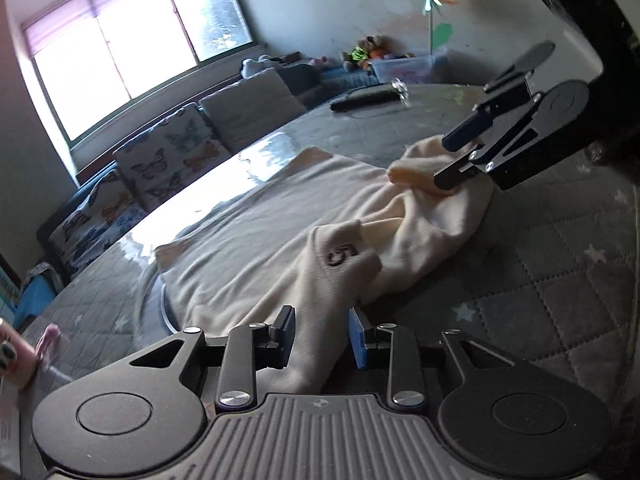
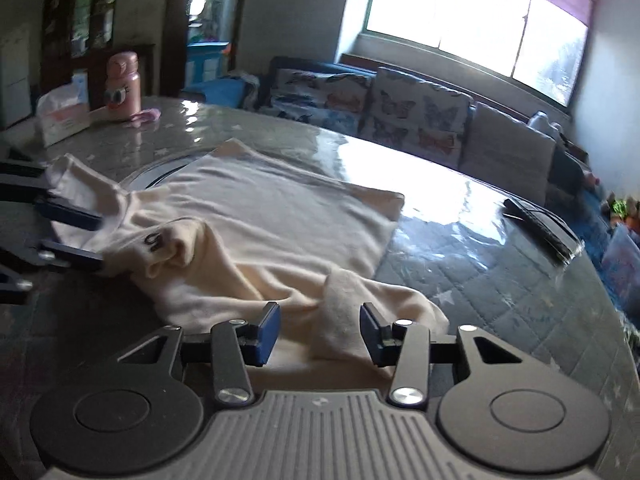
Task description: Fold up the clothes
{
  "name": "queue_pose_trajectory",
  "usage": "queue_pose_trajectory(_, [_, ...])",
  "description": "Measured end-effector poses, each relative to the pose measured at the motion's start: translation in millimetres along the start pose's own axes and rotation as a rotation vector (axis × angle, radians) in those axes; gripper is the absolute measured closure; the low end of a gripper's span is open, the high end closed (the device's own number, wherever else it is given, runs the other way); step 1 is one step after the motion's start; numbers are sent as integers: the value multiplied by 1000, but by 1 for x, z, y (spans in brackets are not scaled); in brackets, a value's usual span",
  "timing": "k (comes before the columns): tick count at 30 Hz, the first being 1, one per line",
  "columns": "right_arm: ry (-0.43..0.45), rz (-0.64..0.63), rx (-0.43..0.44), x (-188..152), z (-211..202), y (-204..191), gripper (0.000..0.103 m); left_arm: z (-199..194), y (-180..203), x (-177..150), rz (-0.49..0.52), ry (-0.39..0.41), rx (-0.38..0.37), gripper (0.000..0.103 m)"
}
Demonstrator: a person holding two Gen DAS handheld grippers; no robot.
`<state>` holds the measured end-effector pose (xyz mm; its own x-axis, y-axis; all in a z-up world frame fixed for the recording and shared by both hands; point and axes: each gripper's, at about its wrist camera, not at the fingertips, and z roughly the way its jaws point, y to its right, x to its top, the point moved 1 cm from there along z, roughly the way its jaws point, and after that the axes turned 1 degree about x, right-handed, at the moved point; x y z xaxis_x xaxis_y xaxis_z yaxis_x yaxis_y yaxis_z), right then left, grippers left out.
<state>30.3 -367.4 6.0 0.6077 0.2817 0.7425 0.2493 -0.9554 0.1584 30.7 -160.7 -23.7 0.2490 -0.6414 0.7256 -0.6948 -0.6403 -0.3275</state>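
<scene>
A cream garment (image 1: 260, 208) (image 2: 280, 200) with a dark "5" mark lies partly spread on the round quilted table (image 1: 540, 280) (image 2: 460, 264). Its body is flat and its near sleeves are bunched. My left gripper (image 1: 320, 334) (image 2: 86, 236) stands open astride one sleeve, which runs between the blue pads without being pinched. My right gripper (image 2: 320, 330) (image 1: 452, 160) is open around the other sleeve's cuff, with a gap showing beside the cloth.
A pink bottle (image 2: 122, 84) and a tissue pack (image 2: 64, 120) stand at the table's far left. A long dark object (image 2: 540, 228) (image 1: 364, 100) lies near the far right edge. A sofa with butterfly cushions (image 2: 416, 116) runs under the window.
</scene>
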Motion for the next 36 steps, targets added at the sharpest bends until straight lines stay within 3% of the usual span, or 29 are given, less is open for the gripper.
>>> queue_pose_trajectory(2, [-21,-15,-7,-2,5,-2,60,6,3,1,8,-8,-3,74])
queue_pose_trajectory(4, [-46,-9,-19,-5,14,1,62,10,3,0,10,-10,-6,87])
queue_pose_trajectory(6, [-64,12,-28,-8,21,7,79,9,1,-2,12,-8,-4,96])
queue_pose_trajectory(9, [-46,42,-58,-8,17,20,93,5,-5,-5,3,-2,0,98])
queue_pose_trajectory(13, [14,98,-158,-2,1,49,96,-3,-18,-10,-23,1,8,98])
queue_pose_trajectory(19, [64,235,-410,5,-21,110,93,-11,-31,-19,-36,-15,22,98])
queue_pose_trajectory(20, [59,256,-421,5,-24,117,88,-11,-32,-20,-37,-17,25,98])
queue_pose_trajectory(22, [53,273,-420,4,-29,125,87,-13,-32,-20,-37,-16,22,97])
queue_pose_trajectory(25, [49,209,-349,3,-33,111,82,-15,-29,-20,-24,-12,14,94])
queue_pose_trajectory(34, [-9,-26,69,9,-22,18,75,-17,-15,-17,31,16,25,89])
queue_pose_trajectory(36, [-21,-123,139,10,-20,-11,67,-18,-14,-17,33,22,19,89])
